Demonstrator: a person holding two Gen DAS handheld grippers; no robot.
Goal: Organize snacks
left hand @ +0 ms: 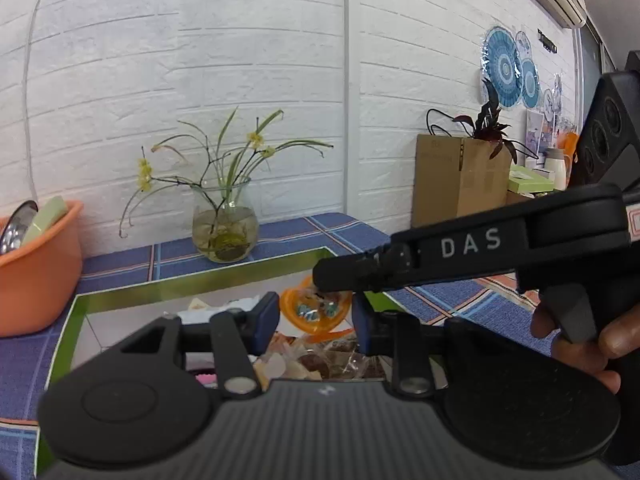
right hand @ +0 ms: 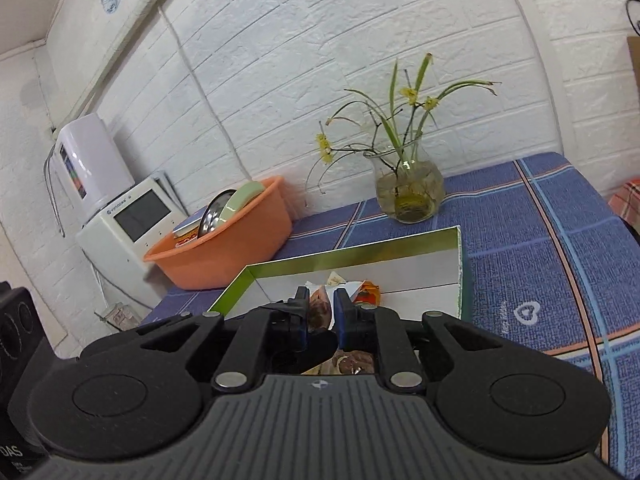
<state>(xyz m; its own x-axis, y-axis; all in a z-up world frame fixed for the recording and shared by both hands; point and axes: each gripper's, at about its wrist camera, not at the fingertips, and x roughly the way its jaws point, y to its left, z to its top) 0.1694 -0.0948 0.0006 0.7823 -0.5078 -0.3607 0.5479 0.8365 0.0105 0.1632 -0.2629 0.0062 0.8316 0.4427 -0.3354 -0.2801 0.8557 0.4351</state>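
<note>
Left gripper (left hand: 316,316) hangs over the green-rimmed box (left hand: 200,280), pads visibly apart with nothing clamped; wrapped snacks (left hand: 320,360) lie just below. Right gripper (right hand: 323,312), slightly parted, is empty above them. Blue checked tablecloth (right hand: 540,240); white brick wall (left hand: 260,80).

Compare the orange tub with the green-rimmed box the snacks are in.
The orange tub is round, deep plastic; the green-rimmed box is rectangular and shallow, with white inner walls. The tub holds a metal lid and dishes standing on edge; the box holds loose wrapped snacks. The tub sits by the wall, the box nearer the grippers. Both are open-topped and rest on the blue checked cloth.
</note>
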